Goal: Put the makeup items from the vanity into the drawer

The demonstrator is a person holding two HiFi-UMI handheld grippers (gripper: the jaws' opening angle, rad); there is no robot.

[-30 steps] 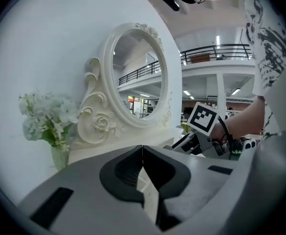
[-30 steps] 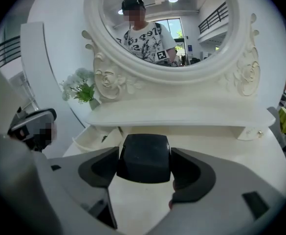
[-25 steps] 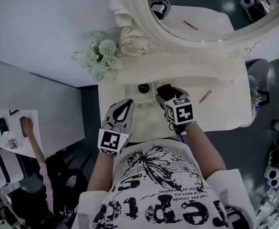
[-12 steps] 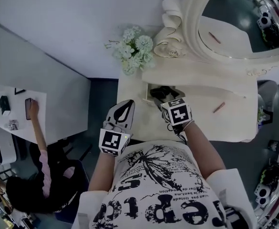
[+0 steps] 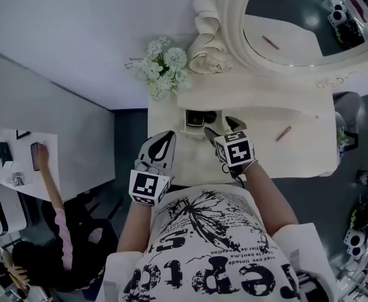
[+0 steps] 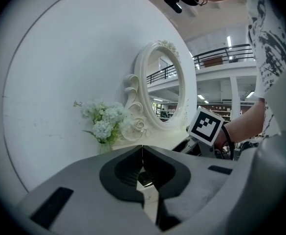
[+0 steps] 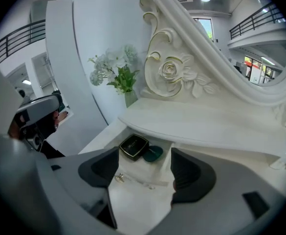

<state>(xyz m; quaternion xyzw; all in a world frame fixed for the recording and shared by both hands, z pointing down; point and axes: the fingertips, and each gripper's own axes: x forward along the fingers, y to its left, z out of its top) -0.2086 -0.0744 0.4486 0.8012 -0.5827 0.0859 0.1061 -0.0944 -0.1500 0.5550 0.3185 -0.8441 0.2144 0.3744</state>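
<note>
The small drawer (image 5: 187, 126) in the white vanity (image 5: 297, 156) stands open. In it lie a black compact (image 5: 194, 117) and a dark green round item (image 5: 209, 117). The right gripper view shows the compact (image 7: 134, 146) and the green item (image 7: 153, 153) side by side, just beyond my right gripper (image 7: 145, 173). That right gripper (image 5: 223, 129) is open and empty, at the drawer's front. A pinkish pencil (image 5: 284, 133) lies on the vanity top to the right. My left gripper (image 5: 165, 138) hangs shut and empty at the vanity's front left; its jaws (image 6: 143, 168) are closed together.
An oval mirror (image 5: 309, 17) in a carved frame rises behind the vanity, with a vase of pale flowers (image 5: 161, 68) at its left. The drawer's small knob (image 7: 119, 178) faces me. A person (image 5: 45, 187) sits at a desk far left.
My right gripper, earlier shut on a dark thing over the drawer, has opened and drawn back. The black compact now lies in the drawer. The left gripper has stayed put.
</note>
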